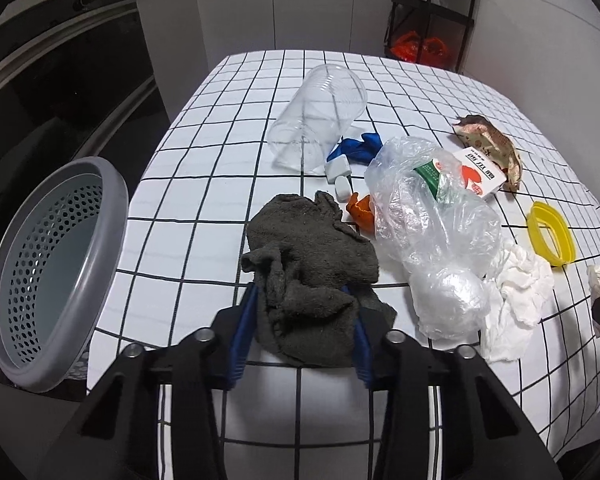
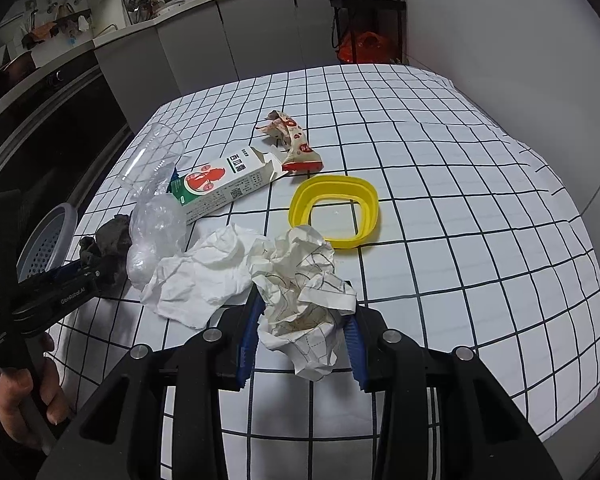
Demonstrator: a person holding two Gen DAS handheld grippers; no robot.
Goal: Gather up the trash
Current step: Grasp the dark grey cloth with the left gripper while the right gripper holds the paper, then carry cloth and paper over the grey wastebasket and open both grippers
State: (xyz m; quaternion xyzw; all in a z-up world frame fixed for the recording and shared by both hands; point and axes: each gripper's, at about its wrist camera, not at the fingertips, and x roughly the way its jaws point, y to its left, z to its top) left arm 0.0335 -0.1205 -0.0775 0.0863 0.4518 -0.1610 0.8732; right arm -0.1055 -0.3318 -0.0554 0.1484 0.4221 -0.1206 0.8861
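Two grippers grip trash: the left gripper (image 1: 302, 312) clamps a dark grey crumpled cloth (image 1: 308, 264), the right gripper (image 2: 304, 320) a crumpled printed paper ball (image 2: 304, 284), low centre of each frame.

Black left gripper (image 1: 304, 300) and right gripper (image 2: 306, 312), blue-padded, silver screws.

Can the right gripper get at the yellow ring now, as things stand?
Probably not yet. The right gripper has its jaws shut on the crumpled paper, which lies between them and the yellow ring just beyond. It would need to drop the paper first.
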